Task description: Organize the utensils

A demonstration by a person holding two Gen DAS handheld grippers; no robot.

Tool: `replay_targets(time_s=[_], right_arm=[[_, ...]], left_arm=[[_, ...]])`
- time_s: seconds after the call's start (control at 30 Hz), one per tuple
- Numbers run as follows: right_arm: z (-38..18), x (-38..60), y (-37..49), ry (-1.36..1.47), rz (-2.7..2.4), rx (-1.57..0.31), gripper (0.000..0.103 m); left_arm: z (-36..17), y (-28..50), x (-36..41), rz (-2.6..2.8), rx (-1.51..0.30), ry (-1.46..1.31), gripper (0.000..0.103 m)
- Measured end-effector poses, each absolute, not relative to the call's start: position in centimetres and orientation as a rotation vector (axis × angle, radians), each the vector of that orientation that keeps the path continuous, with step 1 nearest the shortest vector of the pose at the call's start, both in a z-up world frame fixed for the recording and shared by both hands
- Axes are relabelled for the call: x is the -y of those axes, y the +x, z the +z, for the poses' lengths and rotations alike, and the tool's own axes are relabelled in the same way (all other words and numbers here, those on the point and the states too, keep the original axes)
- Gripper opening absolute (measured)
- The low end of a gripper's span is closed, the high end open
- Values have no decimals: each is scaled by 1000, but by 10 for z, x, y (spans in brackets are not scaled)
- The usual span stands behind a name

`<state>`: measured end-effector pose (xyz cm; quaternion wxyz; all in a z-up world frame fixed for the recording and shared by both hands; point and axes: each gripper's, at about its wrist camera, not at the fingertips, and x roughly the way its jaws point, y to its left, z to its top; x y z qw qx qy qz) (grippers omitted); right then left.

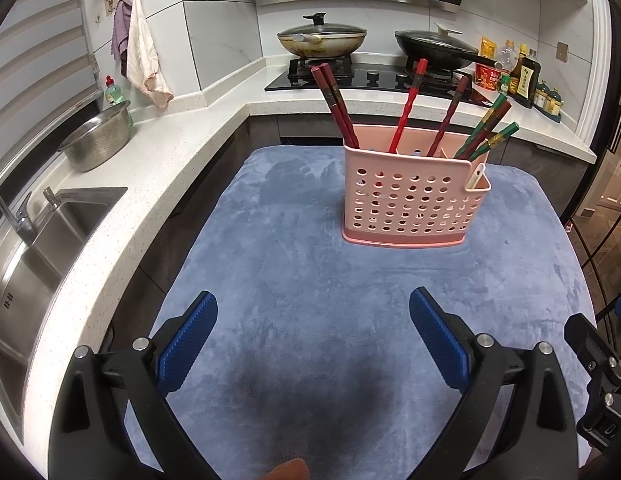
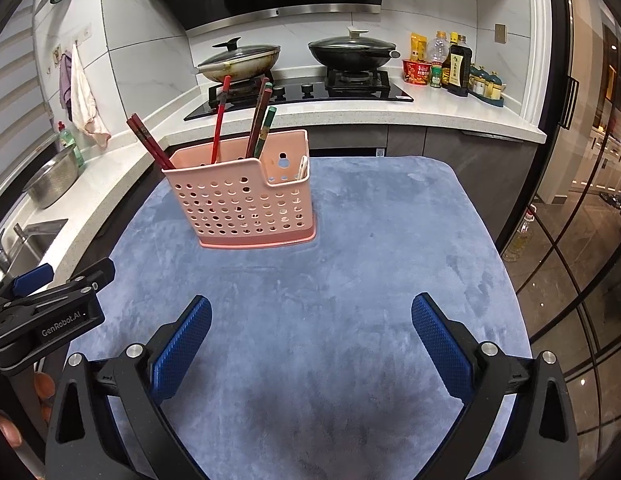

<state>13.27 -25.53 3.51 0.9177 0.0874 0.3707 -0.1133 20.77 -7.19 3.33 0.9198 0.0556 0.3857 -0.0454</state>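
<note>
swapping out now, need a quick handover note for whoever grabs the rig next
Left tool: open, empty, above the blue mat.
Right tool: open, empty, above the same mat.
Pink holder stands upright at the mat's far side. Chopsticks stand in its compartments; a pale utensil sits in the small side pocket.
Done: everything visible is in the holder; nothing loose on the mat.
Left: nothing obvious; check outside the views for stray utensils.
</note>
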Motion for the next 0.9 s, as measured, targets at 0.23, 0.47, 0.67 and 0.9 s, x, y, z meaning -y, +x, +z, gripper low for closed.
replay_targets(time_s=[0.23,0.47,0.67,0.9], right_arm=[[34,255,132,177,-232,-764,97],[33,254,132,177,-232,-764,97],[33,254,132,177,-232,-766,97],[30,253,130,175,-231,-769,97]], left_arm=[[33,207,71,-84,-787,111,92],[32,207,70,-72,-794,107,92],[31,208,70,-65,-802,99,92],[29,207,71,-71,-806,102,92]])
